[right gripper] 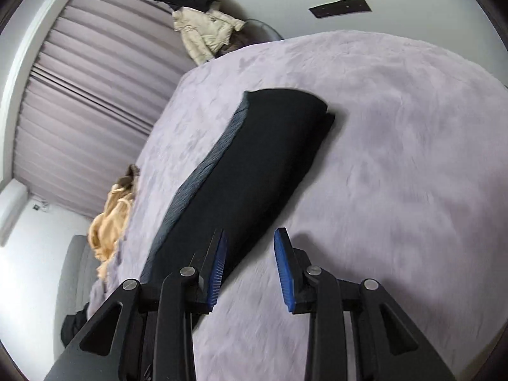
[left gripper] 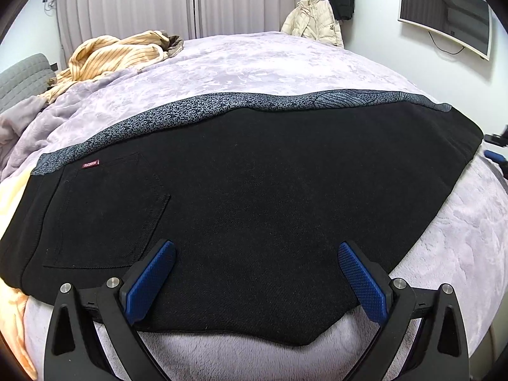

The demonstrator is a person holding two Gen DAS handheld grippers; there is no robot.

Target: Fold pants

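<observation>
Black pants (left gripper: 254, 206) with a grey speckled side stripe lie folded lengthwise on the lilac bed cover (left gripper: 222, 63). A back pocket and a small red label sit at their left end. My left gripper (left gripper: 255, 254) is open, its blue pads over the pants' near edge, holding nothing. In the right wrist view the pants (right gripper: 254, 165) stretch away as a long dark strip. My right gripper (right gripper: 249, 241) is open and empty, just above their near end and near edge. Its blue tip also shows in the left wrist view (left gripper: 495, 155), beside the pants' right end.
A crumpled yellow striped garment (left gripper: 117, 54) lies at the bed's far left. A cream jacket (left gripper: 314, 19) and a black coat hang by the curtains. A wall TV (left gripper: 444, 12) is at the right. A grey headboard (left gripper: 22, 79) is at the left.
</observation>
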